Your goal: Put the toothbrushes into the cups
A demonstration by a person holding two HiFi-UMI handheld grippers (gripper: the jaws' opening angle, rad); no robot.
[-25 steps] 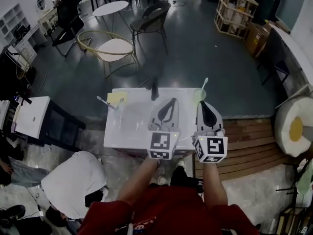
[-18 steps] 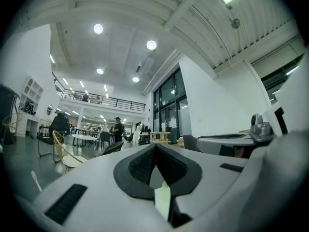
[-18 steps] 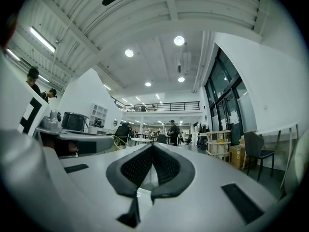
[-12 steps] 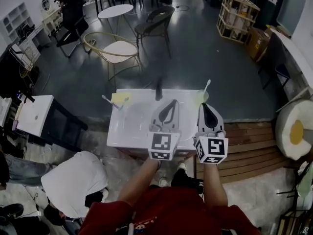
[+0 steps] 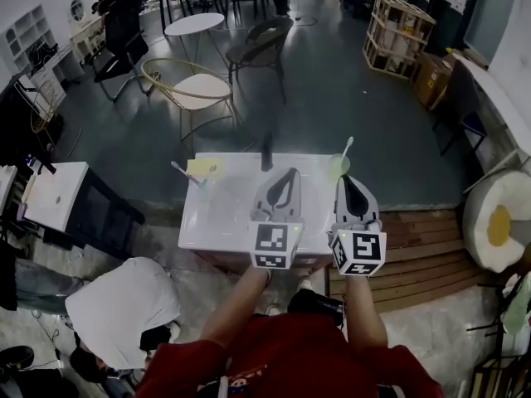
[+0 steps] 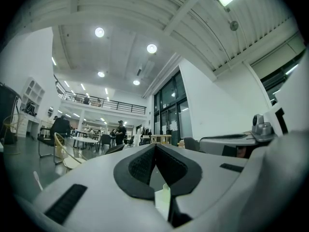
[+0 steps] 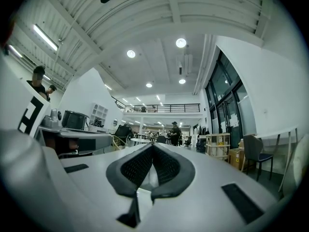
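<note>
Hovering over the worktop (image 5: 224,222), the left hand-held gripper (image 5: 289,174) and right hand-held gripper (image 5: 345,177) are both pinched together, empty. 1 toothbrush (image 5: 347,146) stands in the green cup (image 5: 336,166) at the far right corner (a 2nd toothbrush (image 5: 180,171), far left, looks cupped too); a careless sweep could topple either light cup.

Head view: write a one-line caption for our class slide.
Left gripper and right gripper, jaws together, hover above the white table; a toothbrush stands in the green cup at its far right.
</note>
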